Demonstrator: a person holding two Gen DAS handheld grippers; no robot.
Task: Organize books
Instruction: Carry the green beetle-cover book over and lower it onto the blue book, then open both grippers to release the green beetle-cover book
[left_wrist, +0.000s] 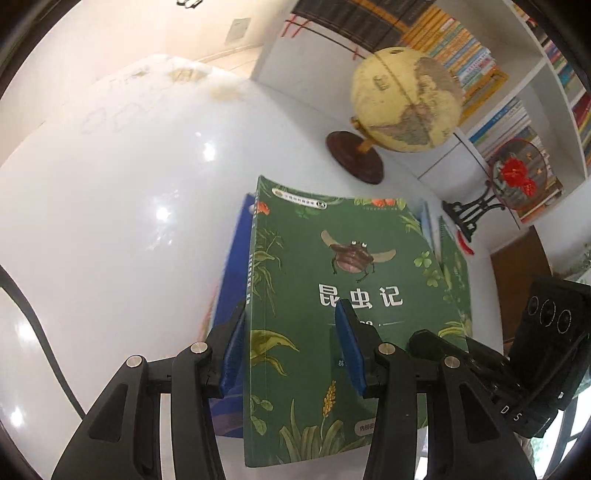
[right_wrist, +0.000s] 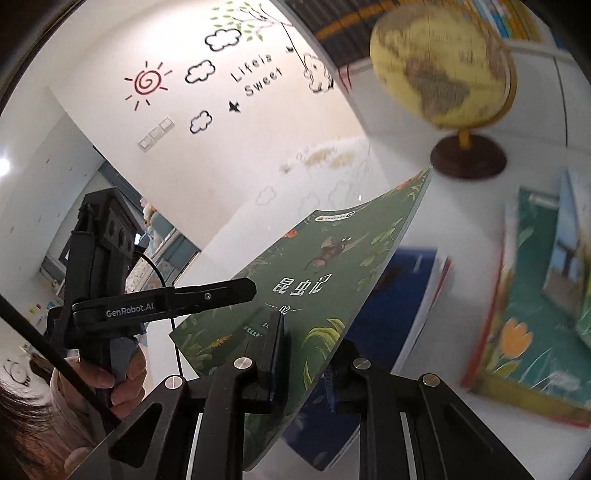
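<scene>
So both grippers have the green paperback with the cartoon beetle on its cover (left_wrist: 343, 280), lifted off the glossy white table (left_wrist: 122, 229) above a blue book (left_wrist: 231, 280). The right gripper (right_wrist: 312, 354) is clamped thin on the bottom edge. The left gripper (left_wrist: 291, 343) straddles the spine corner, probably pinching it, though one blue pad (left_wrist: 347, 343) hides the contact.

It's light and floppy: the cover bows in the right wrist view. Slick too, so grip near the spine, where it's stiffest.

Right-side books (right_wrist: 532, 295) are motion-blurred, and the yellow globe on a dark wooden base (left_wrist: 402, 99) blocks part of the white bookshelf (left_wrist: 517, 85).
</scene>
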